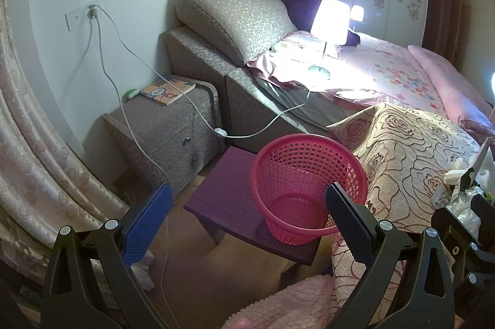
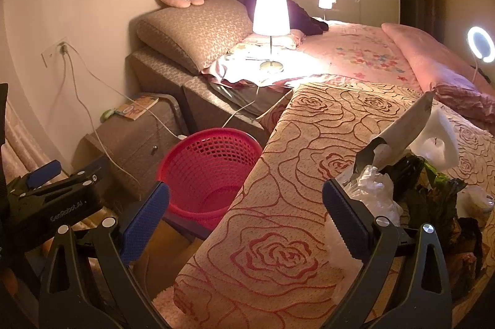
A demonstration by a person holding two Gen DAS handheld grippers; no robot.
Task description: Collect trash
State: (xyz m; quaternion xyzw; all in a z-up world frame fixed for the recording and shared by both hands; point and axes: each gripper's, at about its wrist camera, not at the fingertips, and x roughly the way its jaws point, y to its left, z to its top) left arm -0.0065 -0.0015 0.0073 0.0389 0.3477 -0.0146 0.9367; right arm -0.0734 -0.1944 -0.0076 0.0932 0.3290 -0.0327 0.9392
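A red mesh waste basket (image 1: pixel 306 186) stands empty on a purple stool (image 1: pixel 229 196) beside the bed; it also shows in the right wrist view (image 2: pixel 207 171). My left gripper (image 1: pixel 247 224) is open and empty, just in front of the basket. A pile of trash (image 2: pixel 402 174) lies on the rose-patterned blanket (image 2: pixel 294 174): a crumpled clear plastic bag (image 2: pixel 371 190), white paper and dark wrappers. My right gripper (image 2: pixel 247 224) is open and empty over the blanket, its right finger next to the plastic bag. The trash shows at the right edge of the left wrist view (image 1: pixel 467 183).
A bedside cabinet (image 1: pixel 173 125) with a book stands left of the stool. White cables (image 1: pixel 130 57) hang from a wall socket across it. A lit lamp (image 1: pixel 329 23) stands on the bed. Curtains (image 1: pixel 37 162) hang at the left. A ring light (image 2: pixel 481 44) glows at the right.
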